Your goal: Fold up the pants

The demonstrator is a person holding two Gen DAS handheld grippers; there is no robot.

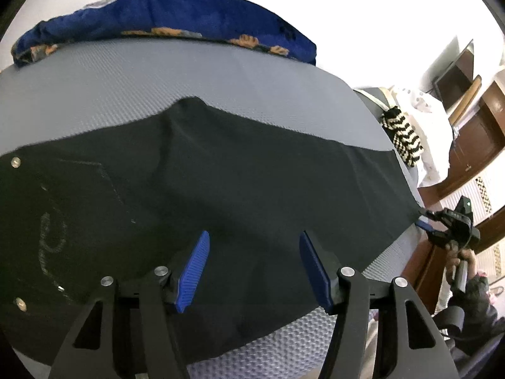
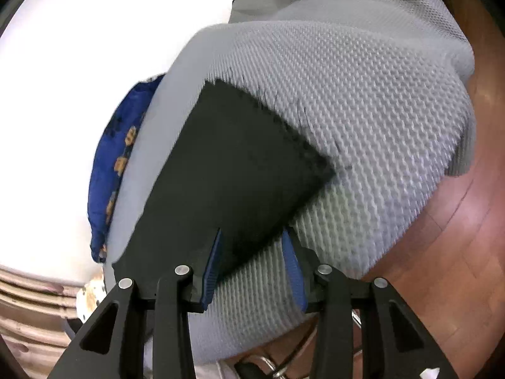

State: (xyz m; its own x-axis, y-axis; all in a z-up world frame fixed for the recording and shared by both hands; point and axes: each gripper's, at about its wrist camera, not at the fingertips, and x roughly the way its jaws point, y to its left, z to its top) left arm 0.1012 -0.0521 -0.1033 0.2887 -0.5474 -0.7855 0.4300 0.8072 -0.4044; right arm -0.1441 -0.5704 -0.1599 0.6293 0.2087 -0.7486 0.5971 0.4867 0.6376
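**Pants laid flat, both grippers standing over the near edge**

I find the black pants (image 1: 221, 170) spread on a grey honeycomb-textured mat (image 1: 157, 72). Their long axis runs left to right across the left wrist view: the waist end, with metal studs and a faint stitched pocket outline, lies at the left; the leg end tapers away to the right. The cloth is matte, soft and mostly flat, with one raised ridge near the far edge.

My left gripper (image 1: 254, 268) stands over the near edge of the cloth about midway along its length. Its blue ribbed pads are spread, with nothing pinched between them; I judge it released.

My right gripper (image 2: 252, 271) is at the leg end. In its own view the square-cut hem corner (image 2: 315, 167) lies just ahead and slightly right, and the near edge of the cloth passes between the jaws. The jaws stand partly apart; the left pad lies over cloth, yet I see no pinch, so I judge it not grasping. This view is motion-blurred, so contact is uncertain.

The right hand is the nearer to the hem; a lengthwise fold would, in my judgement, carry that end leftward toward the waist.

Beyond the mat lies a blue patterned cushion (image 1: 157, 15); a black-and-cream knitted item (image 1: 402, 139) hangs at the far right.
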